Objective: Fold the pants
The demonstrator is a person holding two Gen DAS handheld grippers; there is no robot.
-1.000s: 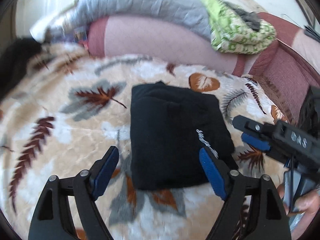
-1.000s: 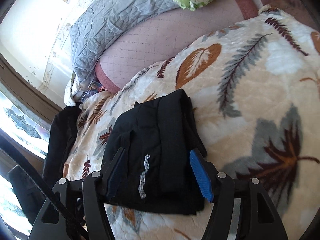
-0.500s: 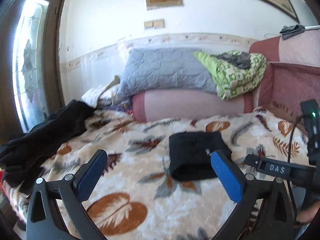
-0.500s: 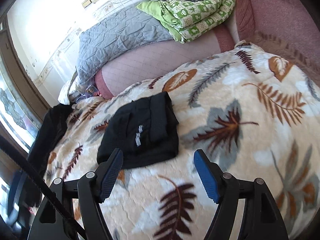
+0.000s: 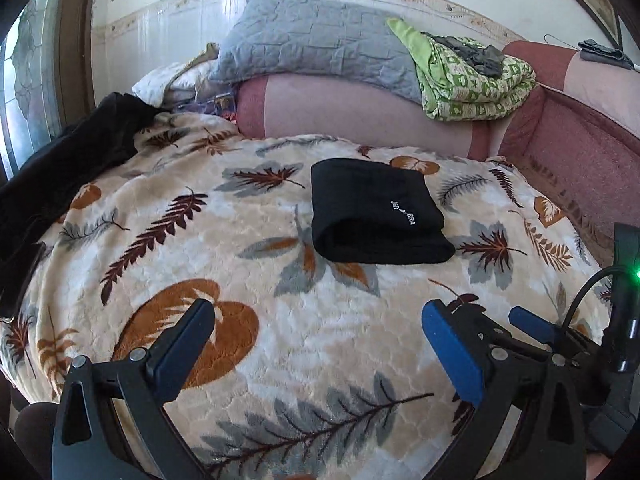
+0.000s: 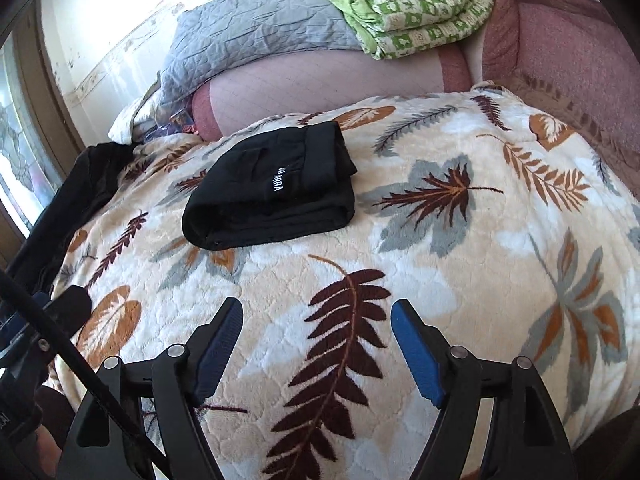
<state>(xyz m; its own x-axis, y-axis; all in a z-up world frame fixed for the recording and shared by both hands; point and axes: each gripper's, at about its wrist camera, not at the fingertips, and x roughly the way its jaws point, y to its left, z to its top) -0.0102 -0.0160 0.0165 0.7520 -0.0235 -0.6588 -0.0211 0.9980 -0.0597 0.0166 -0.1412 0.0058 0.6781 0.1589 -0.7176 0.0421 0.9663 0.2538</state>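
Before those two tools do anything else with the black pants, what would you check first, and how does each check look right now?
1. Folded black fabric pants lie in a compact bundle: ok.
2. Pants rest flat on the cream leaf-print plush blanket: ok.
3. Left hand-held gripper open, holding nothing: ok.
4. Right hand-held gripper open, holding nothing: ok.
5. Both grippers apart from the pants: ok.
6. Layers inside the fold lie smooth: cannot tell.
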